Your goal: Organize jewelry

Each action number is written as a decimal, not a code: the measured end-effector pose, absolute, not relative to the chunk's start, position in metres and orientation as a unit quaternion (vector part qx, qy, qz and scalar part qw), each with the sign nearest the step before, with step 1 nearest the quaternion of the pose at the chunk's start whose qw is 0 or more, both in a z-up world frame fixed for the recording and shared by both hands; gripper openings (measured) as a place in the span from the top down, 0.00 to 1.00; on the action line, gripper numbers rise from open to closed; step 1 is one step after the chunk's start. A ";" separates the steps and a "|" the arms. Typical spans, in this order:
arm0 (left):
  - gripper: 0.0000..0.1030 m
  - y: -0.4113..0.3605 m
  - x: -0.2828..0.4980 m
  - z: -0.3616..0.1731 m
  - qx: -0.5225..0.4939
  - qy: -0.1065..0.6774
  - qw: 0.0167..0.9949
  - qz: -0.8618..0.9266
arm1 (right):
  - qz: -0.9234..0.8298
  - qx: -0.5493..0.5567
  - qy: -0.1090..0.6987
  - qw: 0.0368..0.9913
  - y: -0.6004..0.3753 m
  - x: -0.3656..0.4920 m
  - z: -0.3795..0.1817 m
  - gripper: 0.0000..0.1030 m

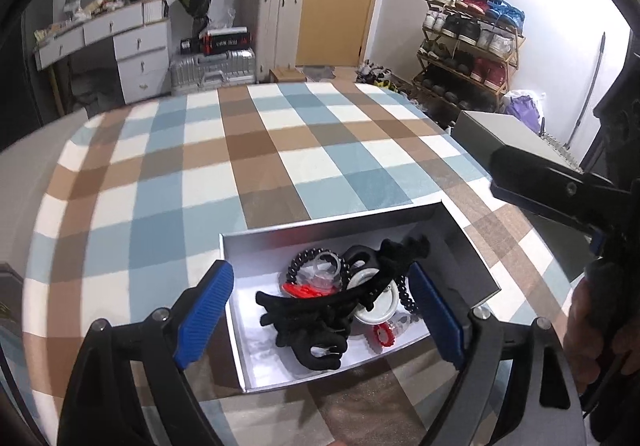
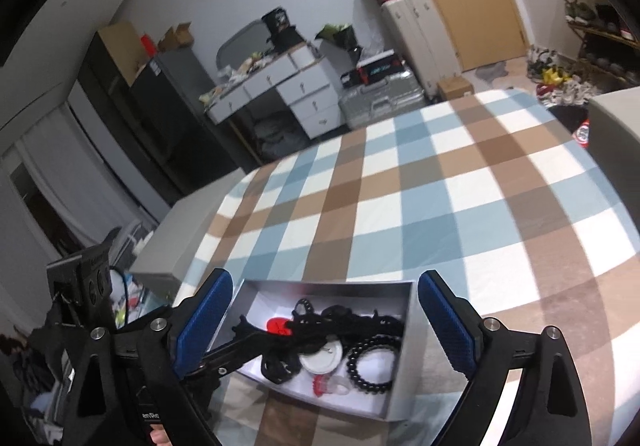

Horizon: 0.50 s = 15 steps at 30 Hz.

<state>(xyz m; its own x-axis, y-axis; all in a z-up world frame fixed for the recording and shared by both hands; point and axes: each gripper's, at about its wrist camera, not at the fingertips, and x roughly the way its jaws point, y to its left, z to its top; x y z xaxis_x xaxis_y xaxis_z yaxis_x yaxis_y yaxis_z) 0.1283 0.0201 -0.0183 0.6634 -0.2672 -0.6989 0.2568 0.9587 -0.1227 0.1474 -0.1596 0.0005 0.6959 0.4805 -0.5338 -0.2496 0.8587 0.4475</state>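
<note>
We hold both grippers over the open grey box (image 1: 460,242) on the checked cloth (image 1: 280,149), w/ the left gripper (image 1: 320,310) and the right gripper (image 2: 324,330) each spread wide and holding nothing, prob. because we want to choose one piece from the tangle inside. The jewelry is all in this box: a black claw clip (image 1: 316,330), a black bead bracelet (image 2: 372,366), a white round badge (image 2: 322,356) and small red pieces, lying on top of each other, so we judge they need separating first. Writing is hardly readable, only some letters like "mRo" on the left tool body in the right wrist view, and the shoe boxes far behind are too blurred to read.
</note>
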 end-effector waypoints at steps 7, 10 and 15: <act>0.16 0.033 0.116 0.005 -0.001 0.327 0.940 -0.102 | 0.195 0.165 0.295 0.920 -0.170 0.127 0.016 0.04; 0.16 0.045 0.108 0.015 -0.009 0.292 0.954 -0.065 | 0.198 0.160 0.278 0.926 -0.172 0.121 0.021 0.00; 0.16 0.064 0.087 0.030 -0.022 0.213 0.976 0.024 | 0.203 0.133 0.232 0.942 -0.169 0.108 0.031 0.00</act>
